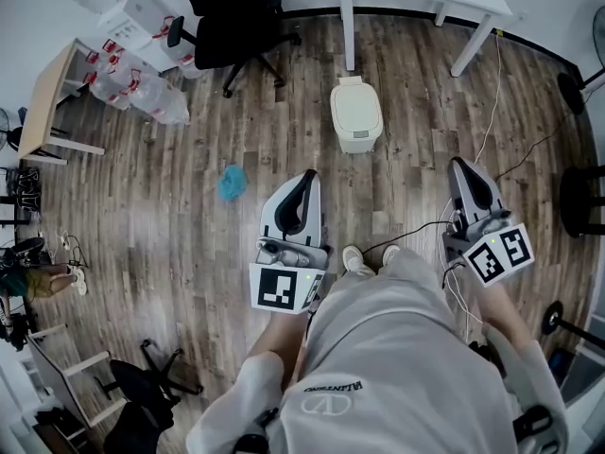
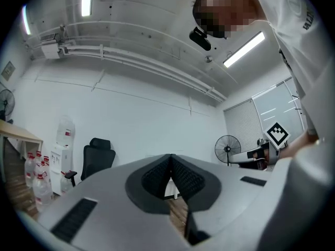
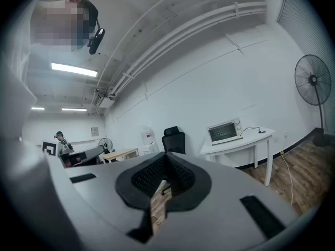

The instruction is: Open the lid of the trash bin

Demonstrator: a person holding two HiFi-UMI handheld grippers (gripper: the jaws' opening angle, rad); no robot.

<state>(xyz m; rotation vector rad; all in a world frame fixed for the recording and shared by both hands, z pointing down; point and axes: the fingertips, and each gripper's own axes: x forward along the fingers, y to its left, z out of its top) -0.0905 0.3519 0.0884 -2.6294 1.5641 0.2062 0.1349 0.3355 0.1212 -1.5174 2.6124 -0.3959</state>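
Task not begun: the trash bin (image 1: 356, 126) stands on the floor (image 1: 170, 197) ahead, its lid (image 1: 355, 102) apparently down, well apart from the left claw (image 1: 304, 183) and right claw (image 1: 463, 170), both pressed together on nothing.

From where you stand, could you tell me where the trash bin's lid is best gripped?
Probably the near front edge of the lid, approached from the person's side. The trash bin stands upright with its front face toward the person, and a narrower hinge-like strip seems to lie along the far end.

Floor (image 1: 378, 192) open up to trash bin (image 1: 356, 113); table leg (image 1: 348, 31) behind, cable (image 1: 492, 102) right.
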